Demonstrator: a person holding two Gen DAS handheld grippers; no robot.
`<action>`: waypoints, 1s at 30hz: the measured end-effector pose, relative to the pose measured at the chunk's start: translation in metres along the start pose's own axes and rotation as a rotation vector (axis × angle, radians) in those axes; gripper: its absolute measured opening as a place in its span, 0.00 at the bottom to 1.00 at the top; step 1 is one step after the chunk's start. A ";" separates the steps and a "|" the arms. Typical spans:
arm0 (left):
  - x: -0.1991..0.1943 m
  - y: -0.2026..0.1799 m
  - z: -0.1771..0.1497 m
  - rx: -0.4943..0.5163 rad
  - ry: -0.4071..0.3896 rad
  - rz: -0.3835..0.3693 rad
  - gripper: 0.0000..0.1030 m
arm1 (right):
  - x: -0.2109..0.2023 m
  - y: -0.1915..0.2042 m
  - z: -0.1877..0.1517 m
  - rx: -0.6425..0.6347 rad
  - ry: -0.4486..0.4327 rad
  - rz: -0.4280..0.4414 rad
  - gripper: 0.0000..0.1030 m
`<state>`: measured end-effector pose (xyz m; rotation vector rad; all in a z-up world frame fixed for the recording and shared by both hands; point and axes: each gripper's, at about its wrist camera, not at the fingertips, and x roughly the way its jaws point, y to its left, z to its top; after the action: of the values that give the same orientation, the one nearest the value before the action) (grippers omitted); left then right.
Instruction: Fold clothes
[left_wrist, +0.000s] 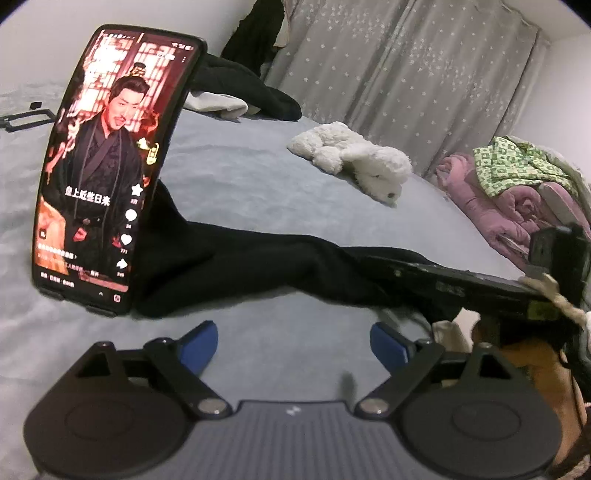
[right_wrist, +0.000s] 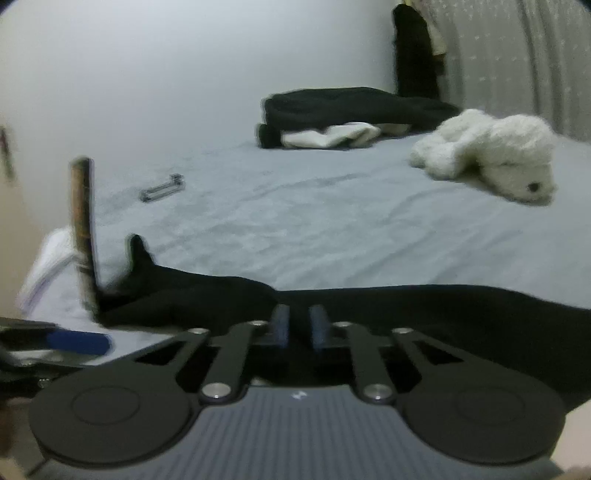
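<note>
Phone (left_wrist: 107, 166) caption: "皇上近些日来"

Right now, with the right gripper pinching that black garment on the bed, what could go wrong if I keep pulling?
1. The black garment runs right behind the propped phone; dragging it may well topple the phone.
2. The right gripper pinches only an edge, so the cloth could slip out.
3. The left gripper is open and holds nothing, so the far end may bunch up.

Home bedroom: bed (left_wrist: 258, 177), curtains (left_wrist: 406, 55).
</note>
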<state>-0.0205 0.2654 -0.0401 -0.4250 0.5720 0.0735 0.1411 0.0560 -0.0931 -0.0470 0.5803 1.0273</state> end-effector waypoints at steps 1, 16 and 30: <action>0.001 0.000 0.000 -0.006 -0.003 0.003 0.89 | -0.003 0.000 0.000 -0.008 0.007 0.043 0.01; 0.015 -0.038 0.033 0.104 -0.071 0.020 0.91 | -0.042 -0.008 0.003 -0.046 0.042 0.081 0.18; 0.134 -0.086 0.097 0.299 0.254 -0.012 0.81 | -0.074 -0.066 0.005 0.189 -0.110 -0.119 0.35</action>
<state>0.1577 0.2201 -0.0070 -0.1460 0.8169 -0.0788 0.1685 -0.0364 -0.0689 0.1392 0.5651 0.8505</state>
